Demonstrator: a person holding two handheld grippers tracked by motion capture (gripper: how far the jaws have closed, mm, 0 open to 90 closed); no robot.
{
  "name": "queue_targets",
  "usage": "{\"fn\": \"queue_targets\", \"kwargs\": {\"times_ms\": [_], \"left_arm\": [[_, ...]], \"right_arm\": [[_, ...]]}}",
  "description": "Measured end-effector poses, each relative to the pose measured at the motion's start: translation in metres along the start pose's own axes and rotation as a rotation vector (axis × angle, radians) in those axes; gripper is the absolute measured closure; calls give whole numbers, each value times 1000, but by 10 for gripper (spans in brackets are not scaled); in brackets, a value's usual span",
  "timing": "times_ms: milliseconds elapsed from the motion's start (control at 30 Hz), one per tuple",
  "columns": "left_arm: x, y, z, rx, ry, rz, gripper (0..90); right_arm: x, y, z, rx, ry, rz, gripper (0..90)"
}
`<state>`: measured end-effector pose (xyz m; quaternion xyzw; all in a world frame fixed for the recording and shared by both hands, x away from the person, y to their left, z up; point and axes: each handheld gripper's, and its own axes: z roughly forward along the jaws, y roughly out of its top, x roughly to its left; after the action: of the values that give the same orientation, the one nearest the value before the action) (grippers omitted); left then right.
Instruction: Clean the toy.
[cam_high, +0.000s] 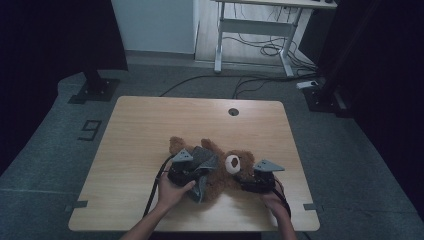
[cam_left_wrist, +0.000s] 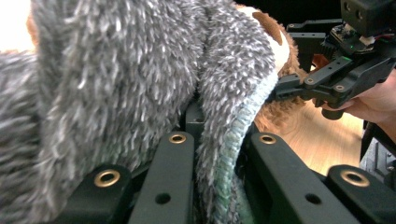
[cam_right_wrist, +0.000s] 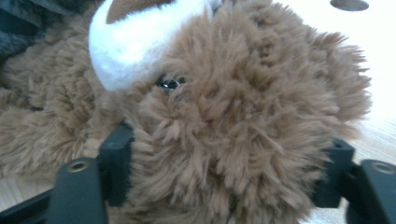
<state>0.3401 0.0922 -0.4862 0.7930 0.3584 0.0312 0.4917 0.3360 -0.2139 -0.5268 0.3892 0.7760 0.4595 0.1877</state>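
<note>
High view: both hands low on the table — left gripper (cam_high: 192, 167) clamps grey cloth (cam_high: 202, 165), right gripper (cam_high: 250, 179) squeezes bear's head (cam_high: 239, 165).

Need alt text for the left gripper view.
The left claw is shut on the hem of a grey fleece garment on a brown teddy bear. The right claw, at upper right, reaches the bear over a wooden table.
</note>
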Motion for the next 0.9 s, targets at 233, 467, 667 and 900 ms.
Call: {"fn": "queue_targets", "kwargs": {"times_ms": [233, 467, 667, 900], "left_arm": [[21, -8, -36, -30, 93, -41, 826], [65, -32, -46, 40, 147, -164, 825], [79, -47, -42, 107, 196, -179, 824], [73, -42, -54, 52, 138, -176, 820]], "right_arm": [[-2, -2, -1, -10, 1, 5, 306], [-2, -3, -1, -13, 1, 6, 306], [-2, -4, -2, -15, -1, 9, 305], [-3, -5, -2, -16, 3, 12, 301]]}}
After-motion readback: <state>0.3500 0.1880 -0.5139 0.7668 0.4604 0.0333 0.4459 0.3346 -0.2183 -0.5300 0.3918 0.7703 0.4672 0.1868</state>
